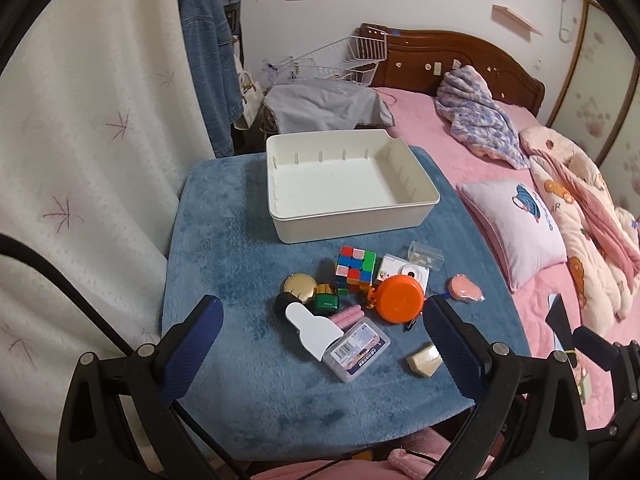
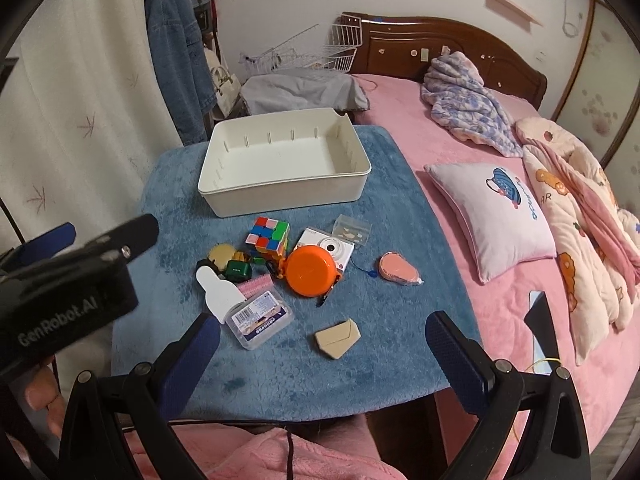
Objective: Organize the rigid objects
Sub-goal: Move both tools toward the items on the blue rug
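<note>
An empty white bin point(image 1: 416, 208) point(image 2: 288, 198) stands at the back of a blue plush table top point(image 1: 240, 392) point(image 2: 360, 368). In front of it lies a cluster: colour cube point(image 1: 355, 267) point(image 2: 267, 236), orange round case point(image 1: 400, 298) point(image 2: 312, 275), white toy camera point(image 1: 412, 272) point(image 2: 332, 246), clear card box point(image 1: 357, 349) point(image 2: 258, 320), white flat piece point(image 1: 312, 330) point(image 2: 218, 290), beige wedge point(image 1: 425, 360) point(image 2: 338, 338), pink teardrop case point(image 1: 466, 289) point(image 2: 400, 268). My left gripper point(image 1: 322, 336) hovers open over the near cluster. My right gripper point(image 2: 322, 338) is open above the front edge.
A bed with pink sheets point(image 1: 532, 304), a pillow point(image 2: 504, 216) and blankets point(image 2: 472, 104) lies right of the table. White curtain point(image 1: 80, 160) hangs left. A gold compact point(image 1: 300, 286), green box point(image 1: 326, 302) and small clear box point(image 2: 352, 230) are also in the cluster.
</note>
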Motion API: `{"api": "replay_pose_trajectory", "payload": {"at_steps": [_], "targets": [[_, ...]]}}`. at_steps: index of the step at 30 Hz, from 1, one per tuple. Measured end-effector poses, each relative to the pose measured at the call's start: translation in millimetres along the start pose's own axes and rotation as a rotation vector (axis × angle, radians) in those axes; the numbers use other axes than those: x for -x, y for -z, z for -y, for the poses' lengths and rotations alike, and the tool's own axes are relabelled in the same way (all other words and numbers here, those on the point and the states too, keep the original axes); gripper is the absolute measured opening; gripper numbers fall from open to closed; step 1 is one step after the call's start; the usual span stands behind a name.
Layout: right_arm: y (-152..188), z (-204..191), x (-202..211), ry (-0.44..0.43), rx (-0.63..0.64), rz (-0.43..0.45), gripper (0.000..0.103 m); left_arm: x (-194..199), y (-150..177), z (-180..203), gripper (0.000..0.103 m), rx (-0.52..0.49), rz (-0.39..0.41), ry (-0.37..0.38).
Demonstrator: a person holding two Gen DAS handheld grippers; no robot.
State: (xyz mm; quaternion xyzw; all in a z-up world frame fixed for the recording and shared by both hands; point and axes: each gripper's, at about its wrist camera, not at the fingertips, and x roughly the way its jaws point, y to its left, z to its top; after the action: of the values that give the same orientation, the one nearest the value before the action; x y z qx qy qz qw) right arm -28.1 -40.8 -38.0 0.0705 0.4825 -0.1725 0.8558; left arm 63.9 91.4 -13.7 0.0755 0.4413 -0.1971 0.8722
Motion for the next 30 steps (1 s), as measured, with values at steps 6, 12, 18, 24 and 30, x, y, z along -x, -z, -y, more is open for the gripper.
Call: {"api": "replay_pose_trajectory", "payload": {"at_steps": [6,12,18,24,30], "targets": [[-2.7,6.9,-3.8,-0.038,-0.014,-0.004,0.103,-1.3,2.0,4.7,0.100,-0.002,-0.006,-0.024],[-11.2,23.7,-12.5,-0.074,0.040,-0.007,0.103,-6.9,-2.2,14.9,0.100,0.095,-0.013,-0.050],[-27.3,70.6,-33.3,-0.141,0.070,-0.042,0.103,-23.5,-2.2,42.6,0.100,0.209,-0.072,-0.096],[-44.7,107.0,-66.9,-0.260,0.109,-0.138,0.103,-44.8,5.1,73.3,0.100,0.299,-0.167,-0.162],[-56.0,131.5,-109.3,-0.356,0.189,-0.275,0.103,-72.7,16.9,92.3,0.100,0.428,-0.283,-0.192]]}}
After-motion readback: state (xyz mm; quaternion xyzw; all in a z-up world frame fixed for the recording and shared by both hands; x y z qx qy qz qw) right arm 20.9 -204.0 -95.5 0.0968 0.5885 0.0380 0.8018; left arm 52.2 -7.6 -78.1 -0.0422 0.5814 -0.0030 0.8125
